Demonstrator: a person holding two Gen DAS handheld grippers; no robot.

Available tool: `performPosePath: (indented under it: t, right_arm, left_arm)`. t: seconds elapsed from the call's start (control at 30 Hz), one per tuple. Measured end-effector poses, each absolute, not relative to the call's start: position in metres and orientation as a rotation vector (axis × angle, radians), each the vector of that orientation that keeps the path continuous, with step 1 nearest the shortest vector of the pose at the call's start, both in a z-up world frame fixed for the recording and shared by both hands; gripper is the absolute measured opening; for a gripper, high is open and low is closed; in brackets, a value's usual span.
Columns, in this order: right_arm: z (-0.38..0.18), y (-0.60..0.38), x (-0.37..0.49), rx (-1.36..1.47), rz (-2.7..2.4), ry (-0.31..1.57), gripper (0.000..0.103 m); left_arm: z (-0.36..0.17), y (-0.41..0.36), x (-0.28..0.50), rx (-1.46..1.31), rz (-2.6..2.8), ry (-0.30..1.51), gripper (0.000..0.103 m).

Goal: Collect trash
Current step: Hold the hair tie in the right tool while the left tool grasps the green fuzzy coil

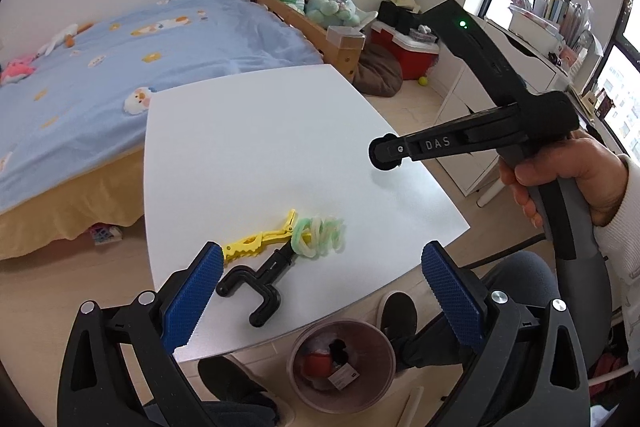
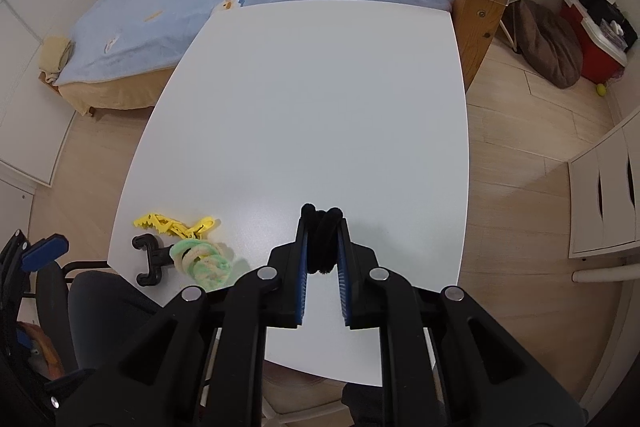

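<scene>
On the white table (image 1: 260,131) lie a yellow toothed clip (image 1: 256,241), a black hook-shaped holder (image 1: 256,281) and a green-and-cream fuzzy coil (image 1: 320,231). They also show in the right wrist view: clip (image 2: 168,225), holder (image 2: 150,259), coil (image 2: 202,261). My left gripper (image 1: 320,291) is open and empty, hovering above the table's near edge just short of these items. My right gripper (image 2: 322,223) is shut on a black fuzzy pipe cleaner (image 2: 322,239), held above the table (image 2: 320,107); it appears side-on in the left view (image 1: 384,151).
A round bin (image 1: 342,365) with some trash inside stands on the floor below the table's near edge. A bed (image 1: 120,67) lies beyond the table. White drawers (image 2: 604,191) stand to the right. A dark chair (image 2: 100,303) sits near the table's left corner.
</scene>
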State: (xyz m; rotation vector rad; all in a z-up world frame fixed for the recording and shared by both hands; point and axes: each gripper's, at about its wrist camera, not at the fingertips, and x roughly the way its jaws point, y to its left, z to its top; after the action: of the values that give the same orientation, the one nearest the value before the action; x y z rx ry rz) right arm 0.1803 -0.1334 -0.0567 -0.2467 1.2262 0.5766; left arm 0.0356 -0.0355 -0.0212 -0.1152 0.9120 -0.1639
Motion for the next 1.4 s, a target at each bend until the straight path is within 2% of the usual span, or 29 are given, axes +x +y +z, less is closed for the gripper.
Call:
performPosePath:
  t: [0.57, 0.67, 0.73, 0.9, 1.27, 1.3, 1.4]
  right_arm:
    - [-0.063, -0.157, 0.180, -0.217, 0.554, 1.237, 0.013]
    - [-0.065, -0.157, 0.180, -0.215, 0.554, 1.241, 0.013]
    - [-0.065, -0.157, 0.180, -0.214, 0.555, 1.240, 0.013]
    - [-0.065, -0.157, 0.181, -0.210, 0.557, 1.240, 0.013]
    - [-0.068, -0.154, 0.181, -0.208, 0.561, 1.243, 0.013]
    - [-0.068, -0.154, 0.181, -0.208, 0.562, 1.243, 0.013]
    - [-0.069, -0.153, 0.180, -0.209, 0.564, 1.242, 0.013]
  left_arm:
    - [-0.067, -0.045, 0.088, -0.081, -0.163, 1.071, 0.094]
    - [-0.070, -0.048, 0.091, -0.081, -0.168, 1.090, 0.078]
    - [-0.073, -0.049, 0.092, -0.080, -0.169, 1.099, 0.074]
    - [-0.078, -0.049, 0.094, -0.090, -0.163, 1.109, 0.057]
    - [-0.080, -0.049, 0.097, -0.080, -0.154, 1.108, 0.031]
    - [-0.080, -0.050, 0.097, -0.079, -0.157, 1.108, 0.025]
    - [-0.079, -0.050, 0.096, -0.080, -0.168, 1.102, 0.021]
